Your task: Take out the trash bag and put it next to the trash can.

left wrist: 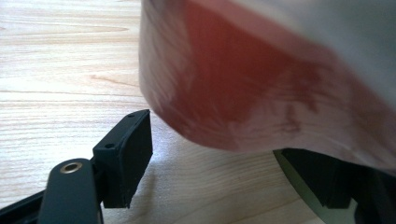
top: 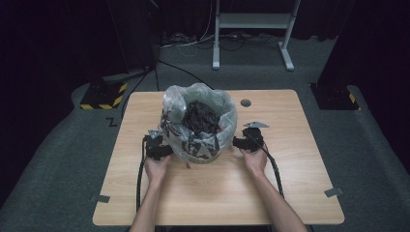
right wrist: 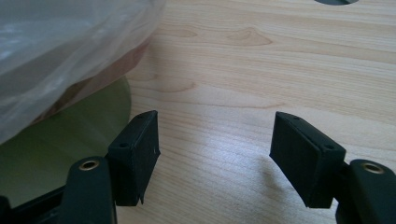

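A small greenish bin (top: pixel 205 157) lined with a clear plastic bag (top: pixel 200 118) stands in the middle of the wooden table (top: pixel 290 159); dark scraps fill it. My left gripper (top: pixel 163 151) sits against the bin's left side. In the left gripper view it (left wrist: pixel 224 172) is open, and the bag (left wrist: pixel 280 79), showing reddish through the film, bulges over its right jaw. At the bin's right side my right gripper (top: pixel 239 142) is open over bare wood (right wrist: pixel 217 158), with the bag (right wrist: pixel 60 51) and the bin wall (right wrist: pixel 79 135) just beside its left jaw.
A round grey cable cap (top: pixel 245 102) is set in the table behind the bin, also at the top edge (right wrist: pixel 334 1). Tape pieces mark the front corners (top: pixel 100 198) (top: pixel 333 192). A white stand (top: pixel 251 29) and striped floor bases (top: pixel 104 96) lie beyond the table.
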Available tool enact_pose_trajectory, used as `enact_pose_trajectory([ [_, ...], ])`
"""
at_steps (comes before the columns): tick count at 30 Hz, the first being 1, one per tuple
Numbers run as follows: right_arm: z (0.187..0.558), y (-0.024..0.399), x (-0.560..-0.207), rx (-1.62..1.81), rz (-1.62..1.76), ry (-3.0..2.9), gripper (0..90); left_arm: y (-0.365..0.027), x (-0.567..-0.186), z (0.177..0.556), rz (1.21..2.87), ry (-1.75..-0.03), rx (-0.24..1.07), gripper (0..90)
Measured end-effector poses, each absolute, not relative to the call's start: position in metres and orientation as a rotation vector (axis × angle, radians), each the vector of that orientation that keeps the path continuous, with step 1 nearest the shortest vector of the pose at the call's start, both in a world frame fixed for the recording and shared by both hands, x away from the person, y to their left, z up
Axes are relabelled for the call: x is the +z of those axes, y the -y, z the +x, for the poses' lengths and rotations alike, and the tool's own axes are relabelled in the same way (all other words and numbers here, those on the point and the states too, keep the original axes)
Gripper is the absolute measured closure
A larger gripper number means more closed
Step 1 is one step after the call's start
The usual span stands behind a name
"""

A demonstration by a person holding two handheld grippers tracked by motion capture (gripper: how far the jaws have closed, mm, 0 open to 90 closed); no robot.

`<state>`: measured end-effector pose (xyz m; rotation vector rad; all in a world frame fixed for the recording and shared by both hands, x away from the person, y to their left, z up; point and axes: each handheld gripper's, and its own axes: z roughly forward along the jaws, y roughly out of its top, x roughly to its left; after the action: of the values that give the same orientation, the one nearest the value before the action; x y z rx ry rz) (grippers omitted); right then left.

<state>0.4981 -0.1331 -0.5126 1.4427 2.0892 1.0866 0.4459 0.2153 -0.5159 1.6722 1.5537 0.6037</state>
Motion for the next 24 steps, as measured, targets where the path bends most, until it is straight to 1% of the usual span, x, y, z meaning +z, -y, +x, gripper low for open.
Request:
enact_pose_trajectory([
  [7,0.498,0.134,-0.512,1.087,1.441,-2.094,32.0,-0.211,-0.521,0.449,1.685,-1.566,0.602,22.6],
  [15,0.498,0.135,-0.512,1.083,1.436,-2.088,31.6,-0.197,-0.513,0.452,1.782,-1.525,0.643,21.0],
  [18,0.497,0.137,-0.512,1.083,1.436,-2.087,31.6,-0.188,-0.512,0.454,1.784,-1.51,0.635,20.0],
  [24,0.495,0.145,-0.513,1.073,1.452,-2.074,32.7,-0.177,-0.512,0.455,1.774,-1.517,0.646,21.4],
])
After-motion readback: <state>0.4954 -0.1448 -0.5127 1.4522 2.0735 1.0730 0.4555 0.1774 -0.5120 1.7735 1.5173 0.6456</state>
